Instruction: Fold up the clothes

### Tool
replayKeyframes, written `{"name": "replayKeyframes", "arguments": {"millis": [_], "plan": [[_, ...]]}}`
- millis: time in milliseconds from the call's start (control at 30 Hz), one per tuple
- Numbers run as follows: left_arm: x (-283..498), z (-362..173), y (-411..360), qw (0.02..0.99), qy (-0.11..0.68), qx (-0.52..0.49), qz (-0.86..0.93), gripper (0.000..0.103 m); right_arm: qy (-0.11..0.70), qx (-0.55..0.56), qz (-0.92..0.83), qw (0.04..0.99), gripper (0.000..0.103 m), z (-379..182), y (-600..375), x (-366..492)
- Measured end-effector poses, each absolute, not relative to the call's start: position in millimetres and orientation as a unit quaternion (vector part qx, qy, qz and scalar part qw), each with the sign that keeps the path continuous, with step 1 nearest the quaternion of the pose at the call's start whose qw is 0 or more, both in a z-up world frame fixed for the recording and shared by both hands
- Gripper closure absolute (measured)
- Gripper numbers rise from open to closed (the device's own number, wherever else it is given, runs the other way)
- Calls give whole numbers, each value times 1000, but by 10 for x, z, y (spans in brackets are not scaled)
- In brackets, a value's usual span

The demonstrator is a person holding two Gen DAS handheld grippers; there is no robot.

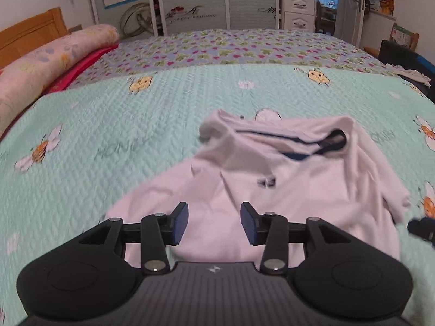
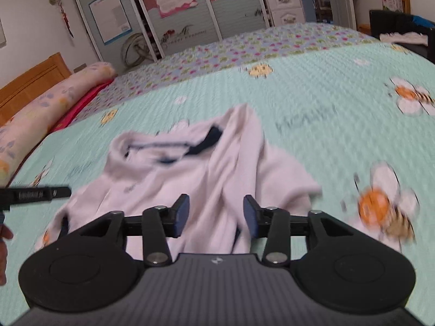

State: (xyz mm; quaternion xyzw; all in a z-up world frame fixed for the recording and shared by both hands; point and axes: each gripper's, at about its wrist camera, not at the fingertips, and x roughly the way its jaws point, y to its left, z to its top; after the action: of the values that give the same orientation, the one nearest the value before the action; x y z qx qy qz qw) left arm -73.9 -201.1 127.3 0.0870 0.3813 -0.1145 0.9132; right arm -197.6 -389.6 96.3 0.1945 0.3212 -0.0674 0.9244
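Shirt: your white shirt (image 1: pixel 285 179) lay rumpled on the mint bee-print quilt (image 1: pixel 108 125), its dark-trimmed collar (image 1: pixel 307 142) turned toward the far side of the bed and its lower part nearest you.
Lie of the cloth: it was bunched and creased, with one side humped up and a sleeve (image 2: pixel 288 182) trailing off to your right; no clean, squared fold showed in either view.
Step in hand: you could judge this two ways. The heap fitted a garment waiting to be spread flat, and it fitted equally one loosely doubled over and let go partway through. The pictures did not settle which.
Next move: whichever it was, any grasp called for finding a true edge or corner and not a pinch of loose middle cloth, because the blur hid the hems.
Left gripper: your left gripper (image 1: pixel 214 222) hung over the near part of the shirt, its jaws spread wide with nothing between them; whether the blue pads (image 1: pixel 180 224) brushed the fabric, you could not tell.
Right gripper: your right gripper (image 2: pixel 216 216) hung likewise over the near folds, its jaws wide apart and empty.
Spacing: each tool showed at the edge of the other's view, so you held them side by side near the shirt.
Surroundings: a flowered sheet (image 1: pixel 231 46) covered the far bed, a rolled pink bolster (image 1: pixel 46 59) lay along the wooden headboard (image 1: pixel 30 32), and wardrobe doors (image 1: pixel 195 2) stood behind.
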Motion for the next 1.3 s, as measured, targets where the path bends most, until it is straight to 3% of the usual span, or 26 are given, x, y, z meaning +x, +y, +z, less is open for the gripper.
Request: {"name": "replayKeyframes", "arguments": {"millis": [333,467,633,1067,1133,1167,1200,1233,1267,1300], "plan": [[-1389,1299,-1863,896,423,74,-111,54,324,259,-67,907,50,938,-3789,-2965],[-1752,1143,-1500,887,448,-5,-111,46,324,290,-70,898,50,908,-3823,-3309],[-2284,735,-1104,867,468,-90,-144,46,325,321,-76,886,49,865,-3870,-3719],[-2696,316,-1332,842,484,-97,-218,44,387,235,-22,891,43,631,-3396,-3757],[-2695,305,-1390,836,484,-106,-235,62,393,245,-20,886,43,547,-3383,-3688],[-2691,296,-1409,833,485,-113,-243,96,396,251,-21,883,49,509,-3384,-3655],[-2686,287,-1426,829,485,-119,-250,95,397,254,-22,881,58,486,-3387,-3628],[-2683,299,-1394,831,481,-133,-247,95,400,253,-26,880,79,476,-3392,-3601],[-2679,313,-1362,832,476,-145,-244,95,399,252,-31,881,90,495,-3406,-3598],[-2680,356,-1336,837,469,-146,-240,95,397,251,-37,882,92,519,-3420,-3598]]}}
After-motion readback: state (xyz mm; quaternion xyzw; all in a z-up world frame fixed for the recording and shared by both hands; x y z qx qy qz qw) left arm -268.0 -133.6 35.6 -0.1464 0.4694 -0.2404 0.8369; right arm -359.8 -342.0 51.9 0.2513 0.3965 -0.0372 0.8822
